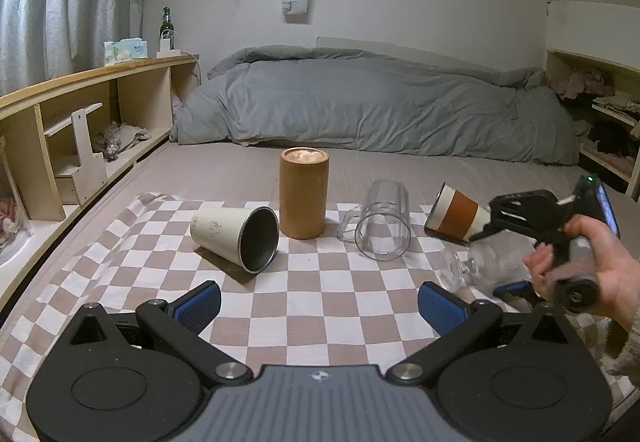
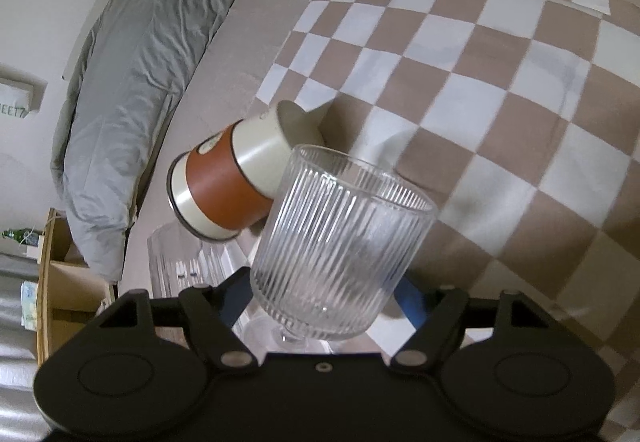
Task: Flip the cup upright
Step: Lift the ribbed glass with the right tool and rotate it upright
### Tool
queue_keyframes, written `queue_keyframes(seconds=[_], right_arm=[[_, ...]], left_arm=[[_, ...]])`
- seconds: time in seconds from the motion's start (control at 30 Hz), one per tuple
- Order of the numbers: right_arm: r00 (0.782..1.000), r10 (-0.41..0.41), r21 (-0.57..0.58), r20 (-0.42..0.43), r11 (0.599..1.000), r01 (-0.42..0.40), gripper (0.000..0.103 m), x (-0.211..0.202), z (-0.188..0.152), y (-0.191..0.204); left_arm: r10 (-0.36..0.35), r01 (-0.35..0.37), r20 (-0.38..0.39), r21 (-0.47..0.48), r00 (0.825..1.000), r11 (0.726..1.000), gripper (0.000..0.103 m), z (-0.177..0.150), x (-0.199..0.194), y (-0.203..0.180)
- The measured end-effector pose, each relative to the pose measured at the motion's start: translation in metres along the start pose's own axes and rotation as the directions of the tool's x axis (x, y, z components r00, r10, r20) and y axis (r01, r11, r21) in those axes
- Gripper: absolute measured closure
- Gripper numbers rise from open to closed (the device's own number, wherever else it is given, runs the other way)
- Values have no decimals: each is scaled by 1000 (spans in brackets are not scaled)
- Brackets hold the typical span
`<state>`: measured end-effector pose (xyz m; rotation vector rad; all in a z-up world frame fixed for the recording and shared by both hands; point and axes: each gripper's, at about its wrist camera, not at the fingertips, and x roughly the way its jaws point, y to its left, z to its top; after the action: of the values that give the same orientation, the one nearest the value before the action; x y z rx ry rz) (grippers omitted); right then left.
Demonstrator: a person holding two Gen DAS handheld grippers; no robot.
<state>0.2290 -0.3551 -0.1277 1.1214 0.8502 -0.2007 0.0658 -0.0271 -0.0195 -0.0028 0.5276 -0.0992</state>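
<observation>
My right gripper (image 2: 324,294) is shut on a ribbed clear glass goblet (image 2: 340,246), gripped low on its bowl and held tilted above the checkered cloth (image 2: 500,90). In the left wrist view the goblet (image 1: 496,262) is blurred, lying sideways in the right gripper (image 1: 500,254) at the right. My left gripper (image 1: 320,306) is open and empty over the cloth's near part. A cream and brown cup (image 1: 458,216) lies on its side just beyond the goblet; it also shows in the right wrist view (image 2: 236,178).
On the cloth (image 1: 312,306) a cream metal tumbler (image 1: 236,234) and a clear glass mug (image 1: 382,226) lie on their sides. A tan cylinder (image 1: 304,192) stands upright between them. A grey duvet (image 1: 376,106) lies behind, wooden shelves (image 1: 80,130) at the left.
</observation>
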Motion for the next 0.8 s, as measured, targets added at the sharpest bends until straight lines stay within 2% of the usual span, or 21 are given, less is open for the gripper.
queue_keyframes(seconds=[0.13, 0.3, 0.43, 0.57, 0.67, 0.8], right_arm=[[998, -2, 25, -61, 1000, 4, 26, -12, -2, -15], [991, -24, -5, -130, 1000, 23, 26, -29, -6, -28], [983, -39, -60, -180, 998, 29, 26, -38, -5, -35], [975, -63, -157, -212, 987, 29, 26, -41, -2, -35], [973, -79, -222, -215, 975, 30, 26, -44, 1, -36], [971, -69, -236, -229, 972, 14, 25, -43, 4, -37]], left_arm=[[-3, 3, 8, 10, 1000, 1000, 0, -1, -1, -6], [-20, 20, 12, 32, 1000, 999, 0, -2, 1, -20], [-67, 67, 2, 58, 998, 996, 0, -3, 5, -32], [-119, 123, -48, 90, 992, 988, 0, -2, 17, -47], [-177, 192, -115, 136, 977, 972, 0, 3, 34, -63], [-275, 313, -213, 171, 938, 934, 2, 11, 64, -84]])
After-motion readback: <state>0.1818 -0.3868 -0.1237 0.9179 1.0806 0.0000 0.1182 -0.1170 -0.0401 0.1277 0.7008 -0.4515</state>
